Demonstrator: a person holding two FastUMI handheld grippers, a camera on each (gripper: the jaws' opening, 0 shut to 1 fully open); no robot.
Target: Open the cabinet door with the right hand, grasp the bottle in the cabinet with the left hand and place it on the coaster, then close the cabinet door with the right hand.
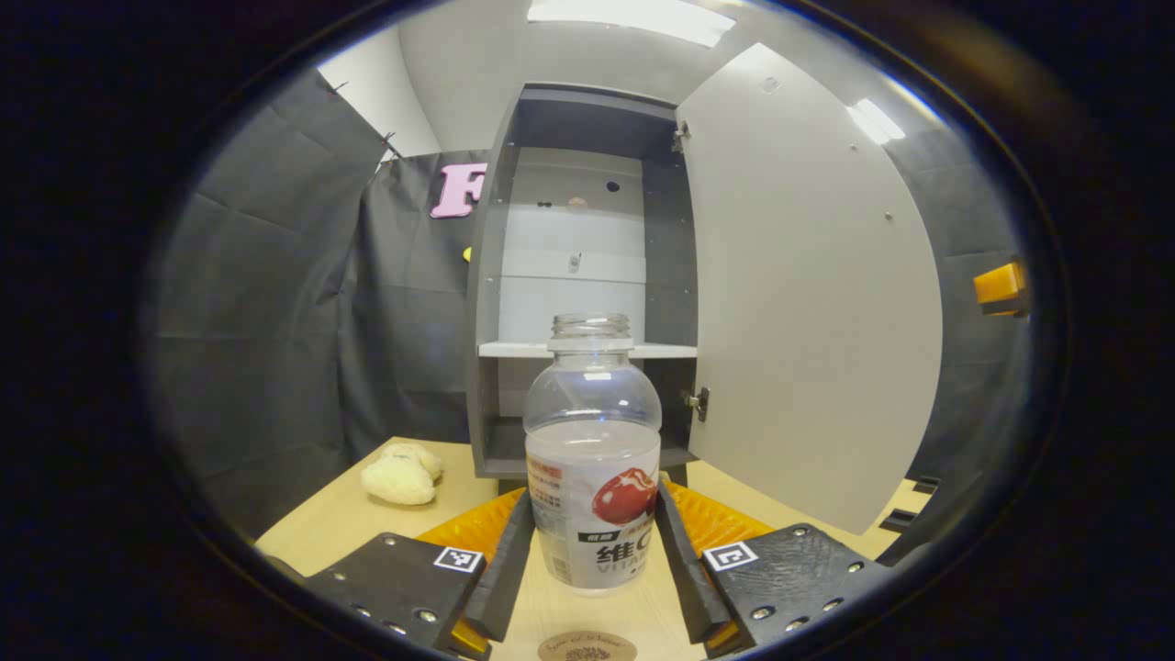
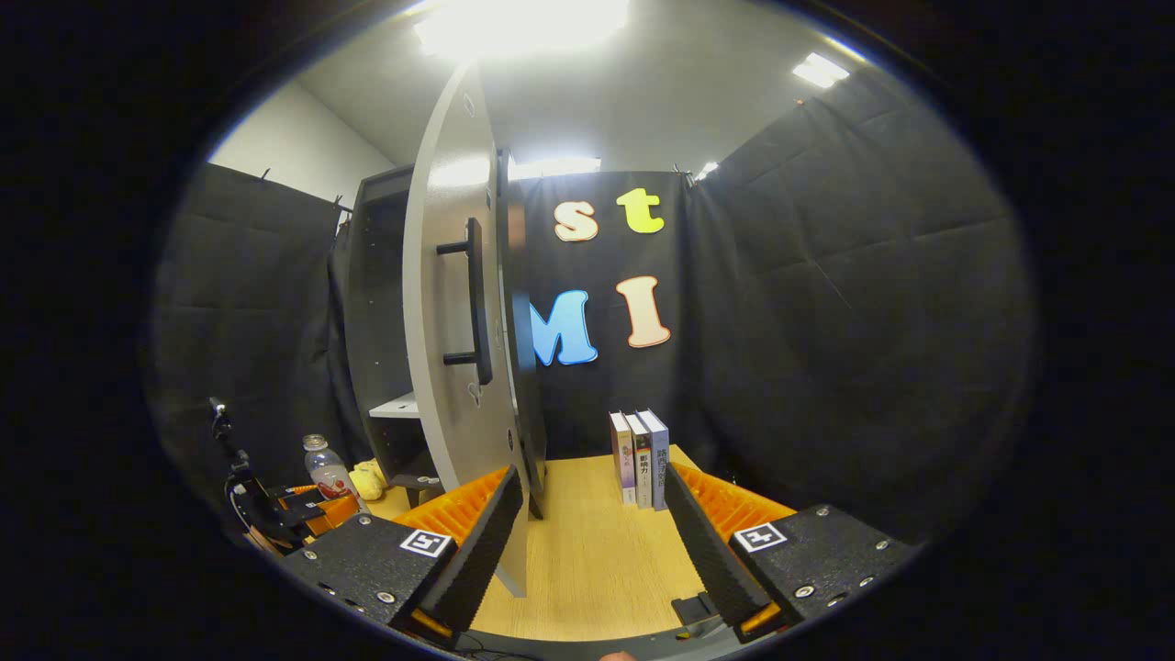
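Note:
The clear, capless bottle [image 1: 592, 459] with a red-fruit label stands upright between my left gripper's fingers. My left gripper [image 1: 592, 560] is shut on its lower half, both fingers pressing its sides. The round brown coaster [image 1: 587, 647] lies on the table just nearer to me than the bottle's base. Behind stands the grey cabinet [image 1: 587, 275] with its door [image 1: 808, 303] swung wide open. In the right gripper view, my right gripper [image 2: 592, 551] is open, beside the door's [image 2: 454, 367] lower edge, below the black handle [image 2: 477, 303]. The bottle [image 2: 326, 468] and left gripper [image 2: 307, 509] show far left.
A pale yellow plush lump [image 1: 399, 477] lies on the wooden table [image 1: 340, 523] left of the cabinet. Three books [image 2: 640, 459] stand upright at the table's back in the right gripper view. A white shelf [image 1: 514, 350] crosses the cabinet's inside. Black cloth walls close the booth.

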